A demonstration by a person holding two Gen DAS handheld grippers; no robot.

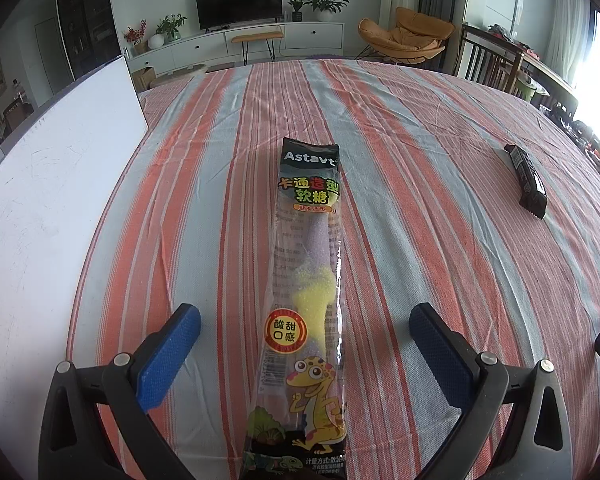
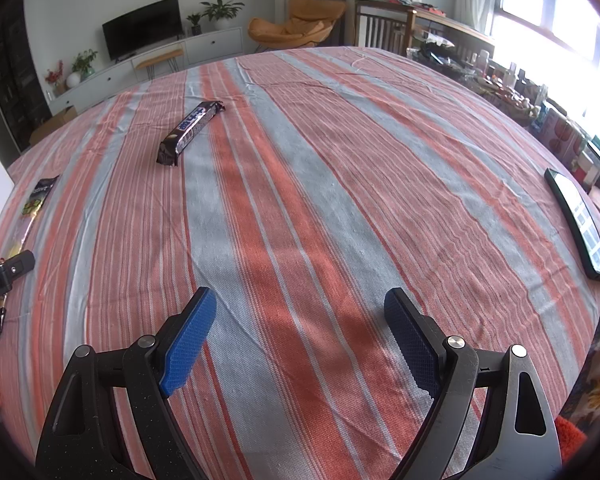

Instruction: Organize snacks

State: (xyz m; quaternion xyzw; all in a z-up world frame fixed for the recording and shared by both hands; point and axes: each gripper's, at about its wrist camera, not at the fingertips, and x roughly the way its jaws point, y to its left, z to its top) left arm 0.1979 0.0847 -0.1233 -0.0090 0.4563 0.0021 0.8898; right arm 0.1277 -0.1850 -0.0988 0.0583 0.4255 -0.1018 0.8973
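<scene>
Clear-wrapped gummy pack [image 1: 306, 308]: flat mid-surface, lengthwise between left tongs [image 1: 305, 330], untouched
Left tongs: spread wide
Black bar [image 2: 190, 130]: farther in, toward far edge
Right tongs [image 2: 300, 342]: spread, empty
Striped cloth [image 2: 320, 200]: covers surface

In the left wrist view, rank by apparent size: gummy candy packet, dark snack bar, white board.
1. white board, largest, though cut off at the frame edge.
2. gummy candy packet, long and nearest the camera, which inflates it.
3. dark snack bar, smallest, lying farther away.
</scene>
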